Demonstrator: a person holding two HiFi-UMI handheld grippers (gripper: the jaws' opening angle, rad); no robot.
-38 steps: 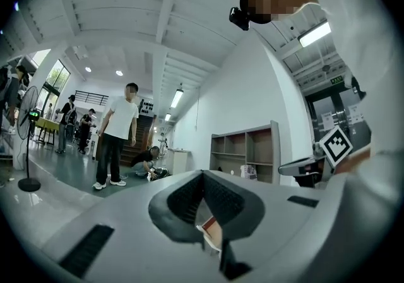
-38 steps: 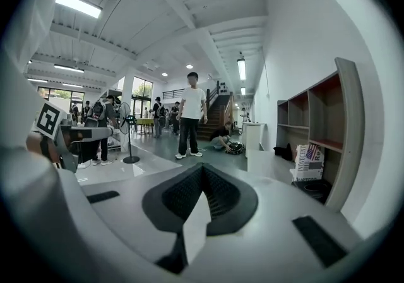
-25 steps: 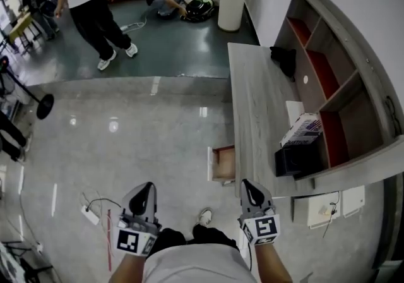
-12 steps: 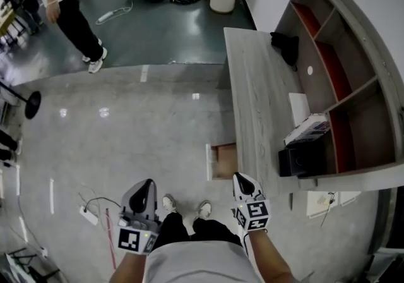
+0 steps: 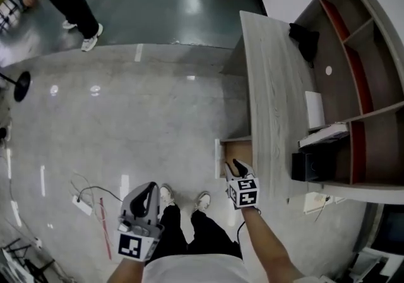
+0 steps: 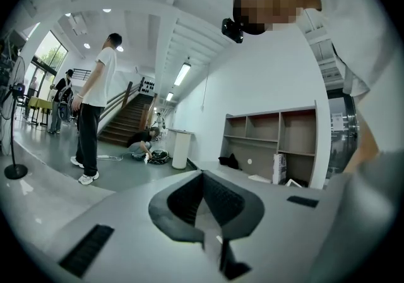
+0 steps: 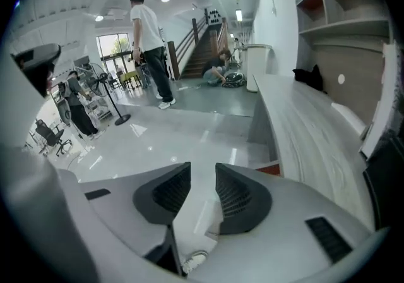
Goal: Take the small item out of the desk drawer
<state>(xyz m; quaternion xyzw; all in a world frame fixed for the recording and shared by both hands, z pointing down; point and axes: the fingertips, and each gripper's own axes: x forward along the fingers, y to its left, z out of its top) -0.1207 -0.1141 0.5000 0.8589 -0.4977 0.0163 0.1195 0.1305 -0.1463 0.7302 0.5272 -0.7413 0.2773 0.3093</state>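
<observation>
- Grey wood-grain desk (image 5: 271,98) runs along the right of the head view from near to far. A shelf unit (image 5: 372,54) with red-backed compartments stands along its right edge.
- On the desk's left side, toward its near end, the desk drawer (image 5: 238,152) stands pulled out and shows a brown inside. The small item cannot be made out in it in any view.
- The right gripper (image 5: 235,165) points far, and its tips overlap the drawer's near end in this view. How high it is above the drawer cannot be told. Its marker cube (image 5: 243,192) sits nearer the person.
- The left gripper (image 5: 149,186) is well to the left, over the pale floor (image 5: 158,124) and just beside the person's shoes (image 5: 165,194), apart from the desk.
- On the desk lie a black bundle (image 5: 304,40) at the far end, a white sheet (image 5: 314,110) midway and a black box (image 5: 311,165) at the near end.
- A power strip (image 5: 81,204) with its cable lies on the floor to the left.
- In the left gripper view, the left gripper (image 6: 202,175) has its jaws pressed together at the tips, with nothing pinched. Beyond them are a standing person (image 6: 95,98), stairs (image 6: 123,120) and a white bin (image 6: 180,148).
- In the right gripper view, the right gripper (image 7: 202,171) has its jaws spread and nothing between them. Shiny floor shows through the gap. The desk top runs away on the right, and a reddish sliver of the drawer (image 7: 268,168) shows beside it.
</observation>
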